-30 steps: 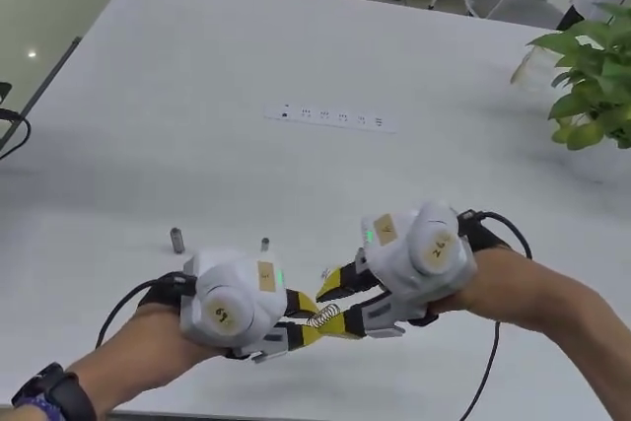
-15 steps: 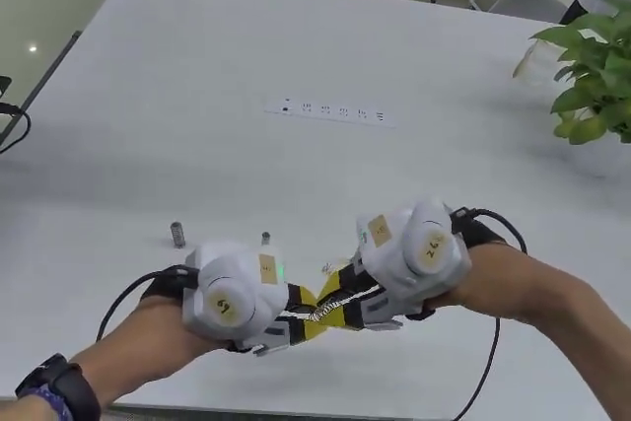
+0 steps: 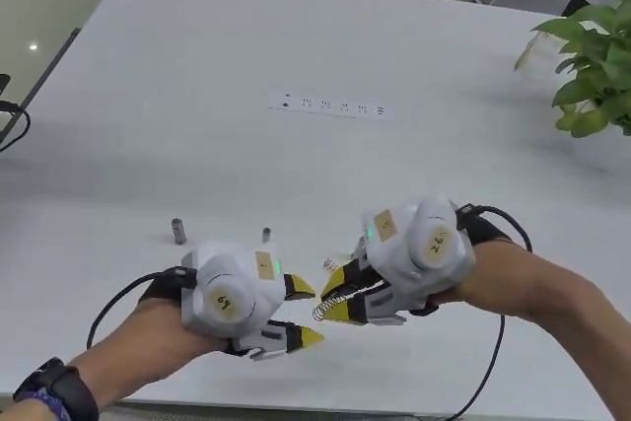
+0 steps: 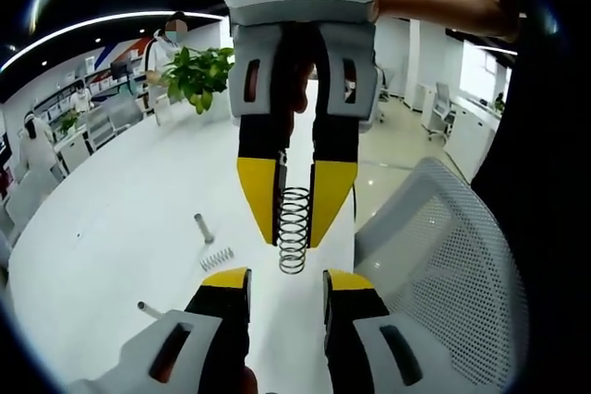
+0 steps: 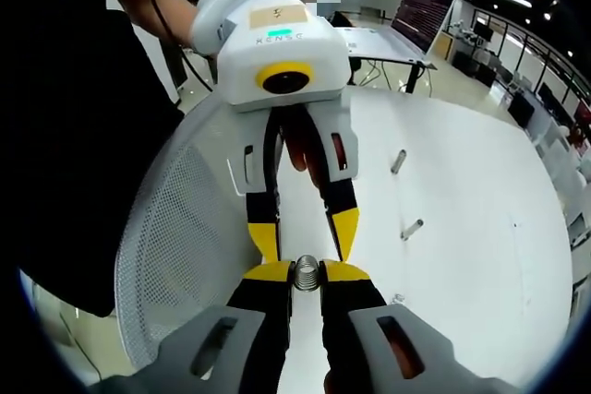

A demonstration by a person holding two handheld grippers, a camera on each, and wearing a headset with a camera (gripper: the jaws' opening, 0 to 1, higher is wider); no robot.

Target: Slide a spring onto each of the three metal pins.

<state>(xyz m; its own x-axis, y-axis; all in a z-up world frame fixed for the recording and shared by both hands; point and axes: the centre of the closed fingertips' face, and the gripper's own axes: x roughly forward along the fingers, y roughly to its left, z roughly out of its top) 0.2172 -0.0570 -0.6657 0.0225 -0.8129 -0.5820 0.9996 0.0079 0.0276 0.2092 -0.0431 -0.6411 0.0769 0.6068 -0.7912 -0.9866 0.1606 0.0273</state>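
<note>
Release made — left gripper (image 3: 309, 314) had drawn back, jaws parted (nothing between them); right gripper (image 5: 307, 271) stayed clamped on the spring (image 4: 294, 228), its free end jutting past the jaw tips, seemingly ready for a pin (image 3: 266, 235).

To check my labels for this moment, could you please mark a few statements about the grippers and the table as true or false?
1. The right gripper is shut on a spring. True.
2. The left gripper is shut on a pin. False: it is open and empty.
3. A loose spring lies on the table. True.
4. The plant stands to the person's left. False: it stands to the right.
</note>
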